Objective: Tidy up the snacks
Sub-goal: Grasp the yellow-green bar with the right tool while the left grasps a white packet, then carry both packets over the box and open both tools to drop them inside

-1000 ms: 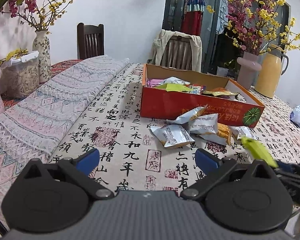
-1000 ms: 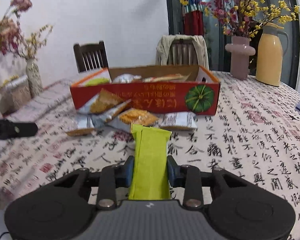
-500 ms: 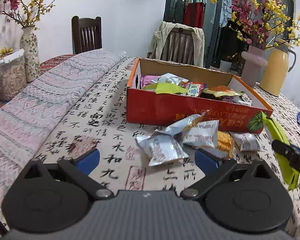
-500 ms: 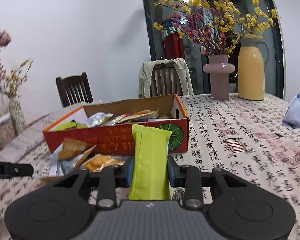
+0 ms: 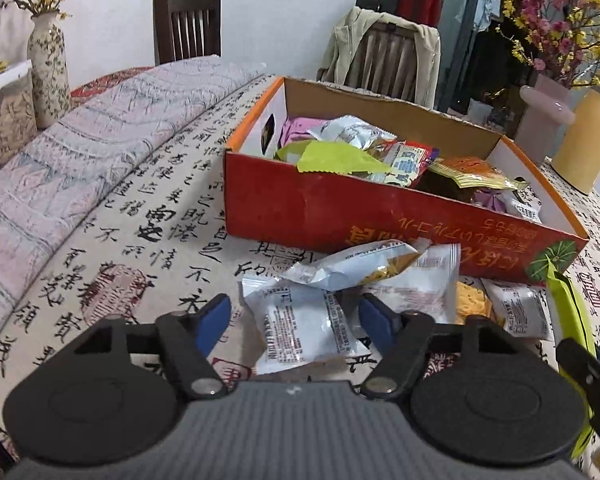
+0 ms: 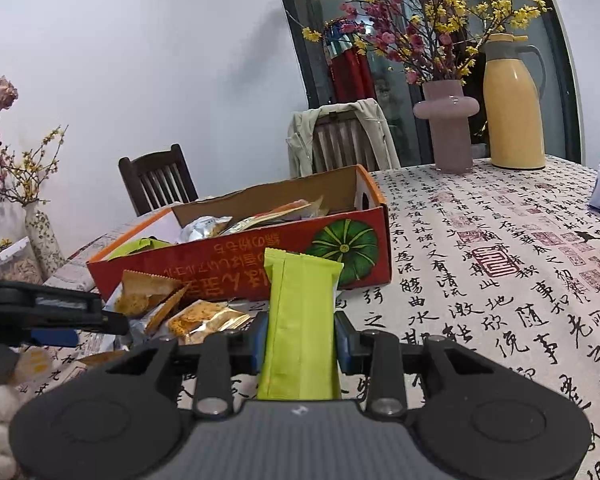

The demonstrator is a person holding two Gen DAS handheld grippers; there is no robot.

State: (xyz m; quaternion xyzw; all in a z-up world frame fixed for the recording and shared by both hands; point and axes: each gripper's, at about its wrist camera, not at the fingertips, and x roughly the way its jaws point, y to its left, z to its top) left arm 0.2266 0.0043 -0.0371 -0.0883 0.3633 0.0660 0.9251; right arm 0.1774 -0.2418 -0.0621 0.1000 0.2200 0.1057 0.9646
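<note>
A red cardboard box (image 5: 340, 216) holds several snack packets; it also shows in the right wrist view (image 6: 236, 256). Loose packets lie on the tablecloth in front of it, among them a white packet (image 5: 300, 328) and orange ones (image 6: 204, 320). My left gripper (image 5: 294, 320) is open, low over the white packet. My right gripper (image 6: 300, 338) is shut on a lime-green snack bar (image 6: 300, 320), held upright before the box's front wall. The bar and right gripper show at the left wrist view's right edge (image 5: 568, 312).
A folded patterned cloth (image 5: 80, 152) lies left of the box. A pink vase (image 6: 448, 128) and yellow thermos (image 6: 512, 108) stand at the far right. Two chairs (image 5: 188, 24) stand behind the table. A ceramic vase (image 5: 48, 68) and storage bin are at the left.
My left gripper has moved forward toward the loose packets and the box. My right gripper has lifted and moved closer to the box with the green bar still in it.
</note>
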